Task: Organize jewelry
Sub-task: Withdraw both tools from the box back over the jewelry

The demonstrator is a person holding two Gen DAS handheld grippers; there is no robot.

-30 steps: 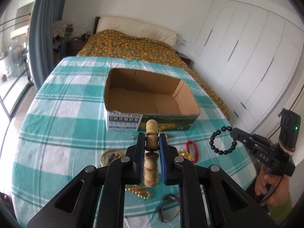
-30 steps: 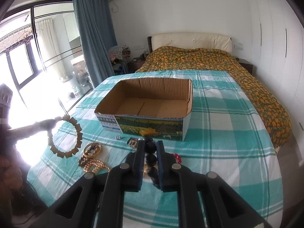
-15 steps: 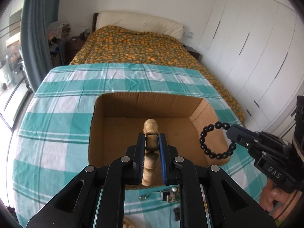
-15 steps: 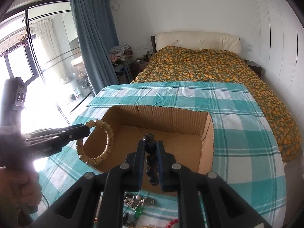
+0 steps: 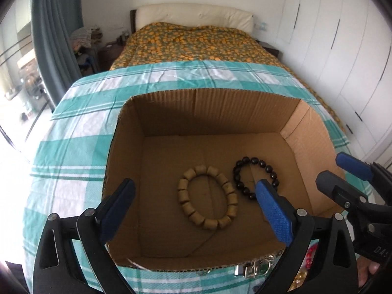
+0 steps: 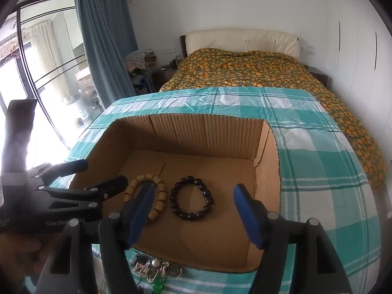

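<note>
A tan wooden-bead bracelet (image 5: 207,197) (image 6: 158,196) and a black-bead bracelet (image 5: 254,178) (image 6: 191,198) lie side by side on the floor of the open cardboard box (image 5: 220,112) (image 6: 208,132). My left gripper (image 5: 193,196) hovers over the box's near edge, jaws opening wide, nothing between them; the tan bracelet lies free below. My right gripper (image 6: 193,201) hangs above the black bracelet, jaws also opening, not touching it. Each gripper shows in the other's view: the right gripper (image 5: 343,171), the left gripper (image 6: 98,176).
The box stands on a teal-and-white checked tablecloth (image 5: 80,132). Loose jewelry lies in front of the box: metal clasps (image 6: 152,269) (image 5: 254,268), red beads (image 5: 310,254). Behind are a bed (image 6: 257,71), blue curtain (image 6: 107,36) and white wardrobe doors (image 5: 343,49).
Both grippers moved forward and down over the box, then opened. The tan bracelet dropped from the left one and the black bracelet from the right; both now lie on the box floor.
</note>
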